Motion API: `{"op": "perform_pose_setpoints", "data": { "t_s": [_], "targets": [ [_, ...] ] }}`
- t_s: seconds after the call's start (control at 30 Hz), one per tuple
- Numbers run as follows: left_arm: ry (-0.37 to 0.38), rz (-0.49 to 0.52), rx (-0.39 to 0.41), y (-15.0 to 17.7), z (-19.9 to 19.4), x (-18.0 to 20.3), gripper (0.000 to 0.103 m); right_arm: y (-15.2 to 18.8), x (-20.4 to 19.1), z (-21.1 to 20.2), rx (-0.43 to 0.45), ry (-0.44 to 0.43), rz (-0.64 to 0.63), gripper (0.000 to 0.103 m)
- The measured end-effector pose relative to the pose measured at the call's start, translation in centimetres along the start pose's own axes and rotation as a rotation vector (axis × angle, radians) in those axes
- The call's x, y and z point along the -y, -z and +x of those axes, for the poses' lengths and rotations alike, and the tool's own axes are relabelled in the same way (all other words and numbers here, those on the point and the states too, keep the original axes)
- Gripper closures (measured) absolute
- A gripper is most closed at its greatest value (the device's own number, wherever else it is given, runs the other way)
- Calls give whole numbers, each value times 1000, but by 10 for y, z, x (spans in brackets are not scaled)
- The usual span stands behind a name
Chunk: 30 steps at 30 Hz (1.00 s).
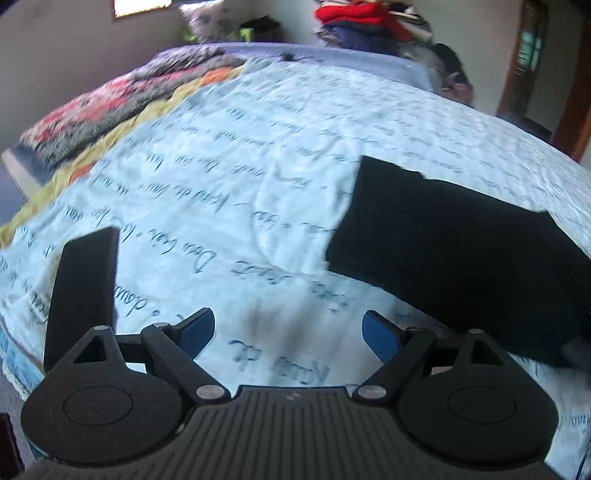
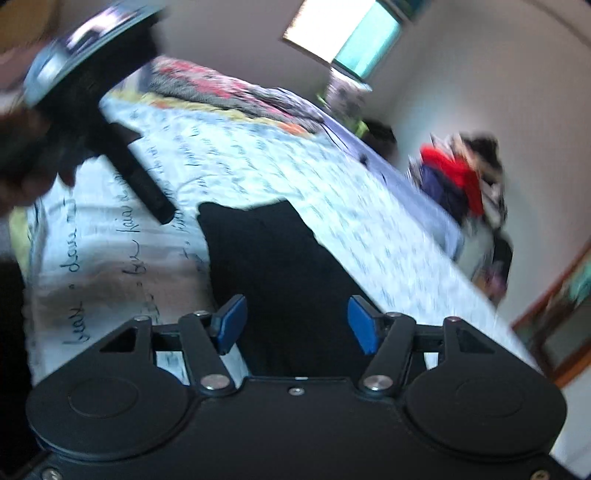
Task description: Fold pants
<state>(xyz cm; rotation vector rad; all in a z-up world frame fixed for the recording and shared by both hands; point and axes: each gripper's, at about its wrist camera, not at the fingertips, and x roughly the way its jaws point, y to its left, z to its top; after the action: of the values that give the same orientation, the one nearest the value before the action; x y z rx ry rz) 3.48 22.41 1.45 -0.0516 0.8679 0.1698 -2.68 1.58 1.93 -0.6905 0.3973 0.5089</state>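
- Folded black pants (image 1: pixel 454 251) lie on the bed (image 1: pixel 229 177), right of frame from the open, empty left tongs (image 1: pixel 288 332)
- Right tongs (image 2: pixel 293 325), open and empty, hover directly over the pants, nearer; long axis runs away toward upper left

Bed (image 1: pixel 258 155) under pale script-print sheet, floral blanket (image 1: pixel 122 99) along one edge. Plain light walls (image 2: pixel 498 74), bright window (image 2: pixel 347 33), clothes pile (image 1: pixel 362 18) beyond, wood door frame (image 1: pixel 576 92).
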Motion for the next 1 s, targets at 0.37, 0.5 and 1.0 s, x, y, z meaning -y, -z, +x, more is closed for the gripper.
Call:
{"op": "perform_pose_setpoints", "data": {
  "t_s": [0.37, 0.5, 1.0],
  "targets": [
    [0, -181, 13, -31, 23, -29, 14, -29, -70, 71, 21, 33, -279, 39],
    [4, -180, 15, -34, 32, -31, 14, -30, -88, 87, 4, 52, -365, 40],
    [414, -505, -131, -32, 71, -75, 6, -30, -128, 112, 12, 156, -616, 84]
  ]
}}
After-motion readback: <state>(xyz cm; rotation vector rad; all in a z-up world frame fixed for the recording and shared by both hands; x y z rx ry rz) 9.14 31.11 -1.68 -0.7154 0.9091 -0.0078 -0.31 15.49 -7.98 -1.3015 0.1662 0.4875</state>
